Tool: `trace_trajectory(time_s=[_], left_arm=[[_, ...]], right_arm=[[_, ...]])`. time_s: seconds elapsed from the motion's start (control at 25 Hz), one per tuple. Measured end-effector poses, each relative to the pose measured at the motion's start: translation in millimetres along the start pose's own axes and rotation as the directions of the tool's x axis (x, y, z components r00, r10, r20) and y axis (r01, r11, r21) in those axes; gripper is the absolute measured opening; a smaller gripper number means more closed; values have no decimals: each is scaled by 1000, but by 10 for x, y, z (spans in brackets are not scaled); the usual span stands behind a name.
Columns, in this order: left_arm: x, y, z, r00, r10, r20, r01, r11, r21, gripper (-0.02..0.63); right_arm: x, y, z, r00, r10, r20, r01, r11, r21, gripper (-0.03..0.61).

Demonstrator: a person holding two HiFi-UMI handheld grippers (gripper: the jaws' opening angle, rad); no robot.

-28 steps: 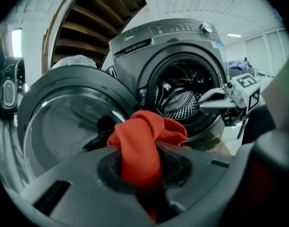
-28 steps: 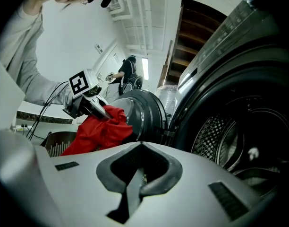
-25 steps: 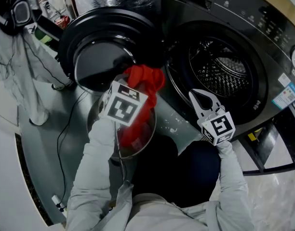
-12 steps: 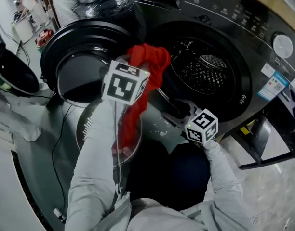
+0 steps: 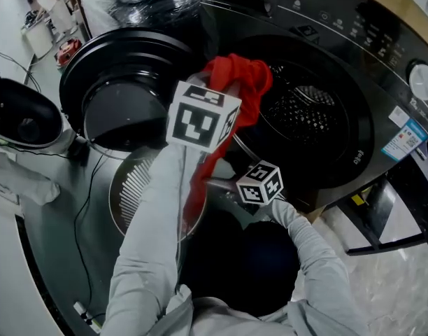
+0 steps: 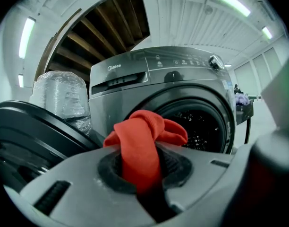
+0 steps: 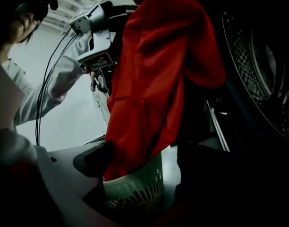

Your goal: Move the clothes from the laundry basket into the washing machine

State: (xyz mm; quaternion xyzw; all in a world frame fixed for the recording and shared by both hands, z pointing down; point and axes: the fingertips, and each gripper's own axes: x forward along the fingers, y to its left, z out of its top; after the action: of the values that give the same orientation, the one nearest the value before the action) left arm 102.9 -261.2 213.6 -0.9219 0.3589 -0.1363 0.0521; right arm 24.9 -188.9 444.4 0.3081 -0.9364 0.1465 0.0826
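**Approach to the drum.** Your left hand-held gripper [image 6: 145, 174] pinches the red garment [image 5: 236, 75] by its bunched top. The washing machine's drum mouth [image 5: 308, 114] lies just ahead and to its right. The garment's long axis hangs straight down, its tail reaching the laundry basket [image 5: 133, 191]. Your right hand-held gripper [image 7: 144, 161], jaws spread, sits low beside that tail without clamping it. The open door [image 5: 123, 82] bounds the left side. The mouth looks clear, so the trailing tail is the likeliest thing to catch the sill.

This is looking like a workshop hall rather than a home: tube lights [image 6: 232, 1] are shining on a ribbed ceiling [image 6: 187, 20], bare beams [image 6: 99, 39] are showing above, and a plastic-wrapped bundle [image 6: 59, 96] is standing beside the washing machine [image 6: 158, 77].
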Motion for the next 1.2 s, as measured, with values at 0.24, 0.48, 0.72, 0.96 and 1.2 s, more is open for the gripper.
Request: trace_trajectory(time_s=[0.24,0.48,0.72,0.96,1.2], left_arm=[[-82,123,-200,1000,13,-8,-13,999,-41,87],[-237,298,-314,999,41,-5,-41,996,-76,87],[-441,392,-365,997,72,-15,-73,996,-42,87],[-388,255,-536,998,41,-45,-42,999,-34,87],[-84,-213,-650,996,-66,-55,63,997,-44,87]], right_arm=[[358,-28,-81,999,39,-24,-39,999,-15,416],[360,-9,-69,1000,6,-27,-9,994,-110,52],[-161,-318,167,983,-106,150,96,993,73,44],[-1145,-943,778,839,-407,362,336,909,245,44],[-1883,-1130,1199,675,-586,447,522,808,272,44]])
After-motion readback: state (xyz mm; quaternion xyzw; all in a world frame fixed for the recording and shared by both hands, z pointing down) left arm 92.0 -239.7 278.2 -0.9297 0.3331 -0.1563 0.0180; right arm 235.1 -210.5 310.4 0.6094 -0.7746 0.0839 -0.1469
